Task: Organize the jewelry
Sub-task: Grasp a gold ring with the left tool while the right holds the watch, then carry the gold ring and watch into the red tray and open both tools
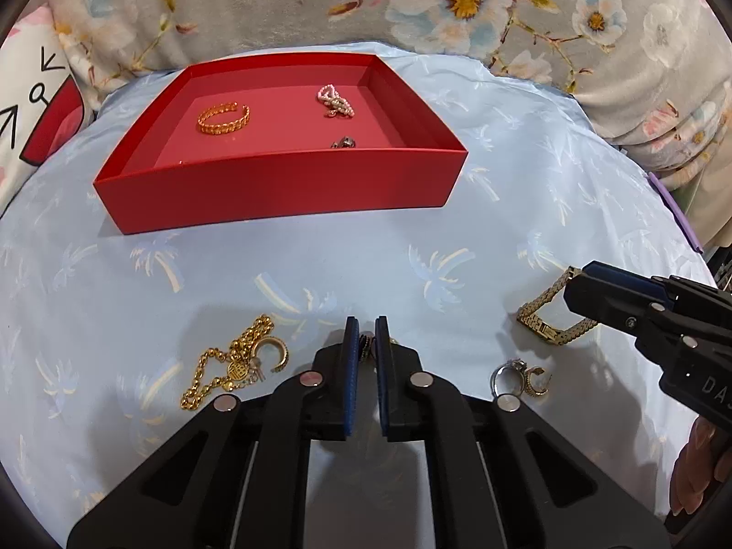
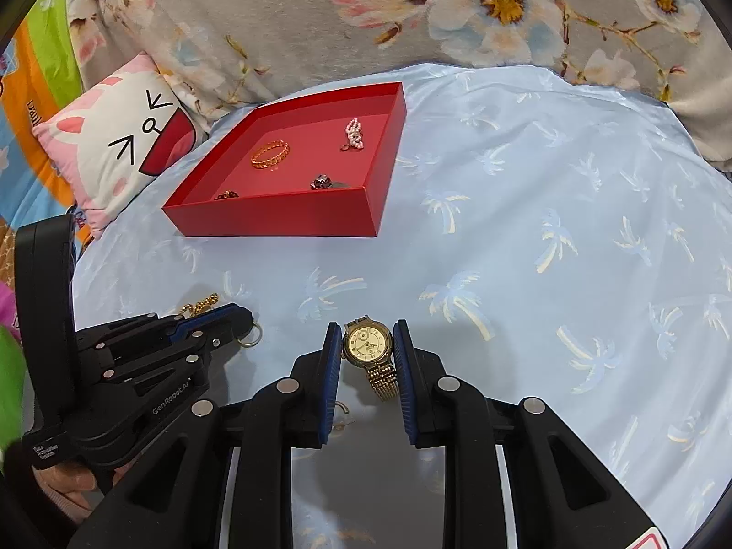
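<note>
A red tray (image 1: pixel 274 192) (image 2: pixel 283 222) on the light blue cloth holds a gold bangle (image 1: pixel 223 117) (image 2: pixel 270 154), a pearl piece (image 1: pixel 335 99) (image 2: pixel 354 134) and small dark items (image 2: pixel 321 181). My left gripper (image 1: pixel 366 334) (image 2: pixel 244 315) is shut on a small dark piece of jewelry (image 1: pixel 364 345), low over the cloth. A gold chain (image 1: pixel 228 366) lies left of it; a silver ring (image 1: pixel 505 373) and gold ear cuff (image 1: pixel 536 380) lie right. My right gripper (image 2: pixel 367 343) (image 1: pixel 577 281) has its pads against both sides of a gold watch (image 2: pixel 368 343) (image 1: pixel 546 313).
A floral blanket (image 1: pixel 411 4) rises behind the tray. A cartoon cushion (image 2: pixel 114 151) lies at the left. A key ring (image 2: pixel 249 337) peeks out by the left gripper's tip. The blue cloth stretches right of the tray.
</note>
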A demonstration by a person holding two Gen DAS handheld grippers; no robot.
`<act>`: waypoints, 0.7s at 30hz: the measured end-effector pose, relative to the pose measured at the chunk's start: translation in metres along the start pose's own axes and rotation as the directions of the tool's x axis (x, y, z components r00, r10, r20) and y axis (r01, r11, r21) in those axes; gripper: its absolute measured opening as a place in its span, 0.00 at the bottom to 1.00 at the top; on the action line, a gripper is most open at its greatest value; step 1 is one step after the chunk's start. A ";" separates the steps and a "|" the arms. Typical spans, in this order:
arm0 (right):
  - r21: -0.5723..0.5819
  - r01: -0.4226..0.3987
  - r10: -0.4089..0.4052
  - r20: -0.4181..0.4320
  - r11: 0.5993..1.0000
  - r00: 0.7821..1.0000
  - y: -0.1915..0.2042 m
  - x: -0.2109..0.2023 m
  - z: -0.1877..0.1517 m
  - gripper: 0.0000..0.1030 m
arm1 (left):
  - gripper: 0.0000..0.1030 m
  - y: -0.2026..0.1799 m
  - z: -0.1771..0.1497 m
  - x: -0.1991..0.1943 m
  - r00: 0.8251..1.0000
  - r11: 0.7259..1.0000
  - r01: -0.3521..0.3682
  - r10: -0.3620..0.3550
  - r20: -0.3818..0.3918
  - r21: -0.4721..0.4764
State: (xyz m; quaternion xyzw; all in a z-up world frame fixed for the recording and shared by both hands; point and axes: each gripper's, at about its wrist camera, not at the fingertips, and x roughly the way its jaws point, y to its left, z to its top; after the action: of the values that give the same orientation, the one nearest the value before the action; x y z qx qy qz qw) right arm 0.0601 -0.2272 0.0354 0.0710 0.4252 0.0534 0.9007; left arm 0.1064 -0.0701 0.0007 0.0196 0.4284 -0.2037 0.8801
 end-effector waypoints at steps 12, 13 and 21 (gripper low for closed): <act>-0.011 -0.029 0.029 0.038 1.000 0.999 0.009 -0.017 0.011 0.21 | 0.04 0.011 0.001 -0.028 1.000 0.999 0.023 -0.022 0.022 -0.031; -0.014 -0.033 0.033 0.045 0.999 0.998 0.010 -0.019 0.015 0.21 | 0.04 0.013 0.005 -0.032 0.999 0.999 0.023 -0.022 0.030 -0.034; -0.065 -0.058 0.065 0.112 0.996 0.992 0.028 -0.030 0.058 0.21 | 0.04 0.035 0.042 -0.060 0.994 0.998 0.007 0.000 0.110 -0.065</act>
State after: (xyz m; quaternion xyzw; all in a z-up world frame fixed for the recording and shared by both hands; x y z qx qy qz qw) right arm 0.0851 -0.2088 0.0989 0.0591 0.3689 0.0903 0.9232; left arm 0.1183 -0.0260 0.0683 -0.0212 0.3858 -0.1920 0.9021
